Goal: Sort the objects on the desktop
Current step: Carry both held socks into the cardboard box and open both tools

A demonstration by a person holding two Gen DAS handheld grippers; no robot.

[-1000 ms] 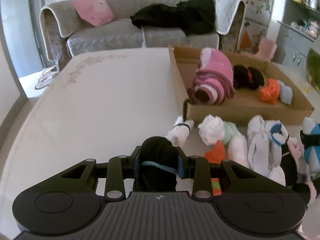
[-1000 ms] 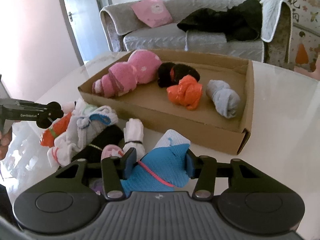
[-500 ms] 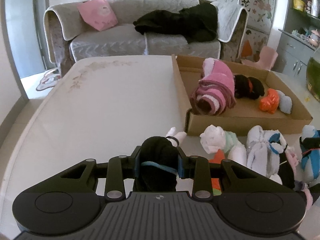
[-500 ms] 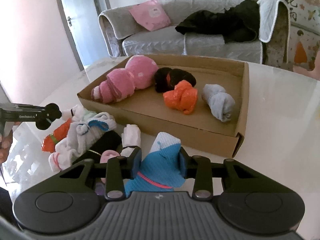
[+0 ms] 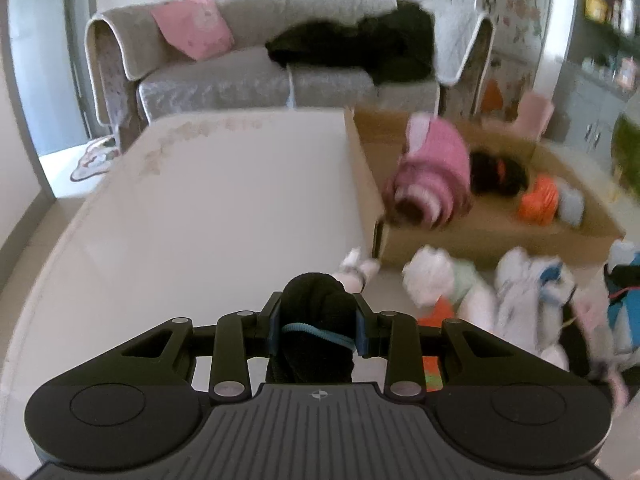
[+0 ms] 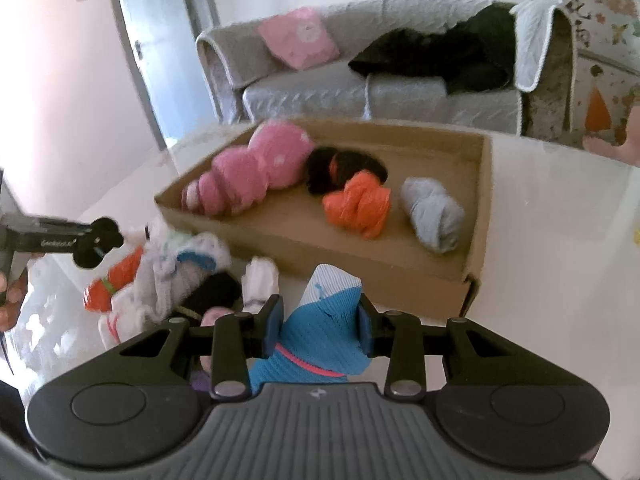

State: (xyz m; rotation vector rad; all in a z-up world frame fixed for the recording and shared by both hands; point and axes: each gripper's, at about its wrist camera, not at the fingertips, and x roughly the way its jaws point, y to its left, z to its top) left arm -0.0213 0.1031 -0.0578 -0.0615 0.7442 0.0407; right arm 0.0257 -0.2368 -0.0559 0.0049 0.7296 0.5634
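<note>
My left gripper (image 5: 318, 314) is shut on a black sock bundle (image 5: 316, 300) with a thin blue band, held just above the white table (image 5: 220, 200). My right gripper (image 6: 320, 320) is shut on a blue sock (image 6: 316, 344) with a pink stripe and a white toe. Ahead of both stands a shallow cardboard box (image 6: 360, 276) (image 5: 480, 240). It holds a pink roll (image 6: 256, 172), a black bundle (image 6: 344, 164), an orange bundle (image 6: 360, 204) and a grey bundle (image 6: 434, 216). A pile of loose socks (image 6: 168, 264) (image 5: 520, 292) lies in front of the box.
A grey sofa (image 5: 248, 76) with a pink cushion and a dark garment stands beyond the table. The left tool's black frame (image 6: 52, 236) and a hand show at the left edge of the right wrist view. Bare tabletop (image 6: 560, 240) lies right of the box.
The right jaws have narrowed onto the blue sock, which now stands squeezed between the pads. The left grip on the black bundle is unchanged. Both views have shifted only slightly.
</note>
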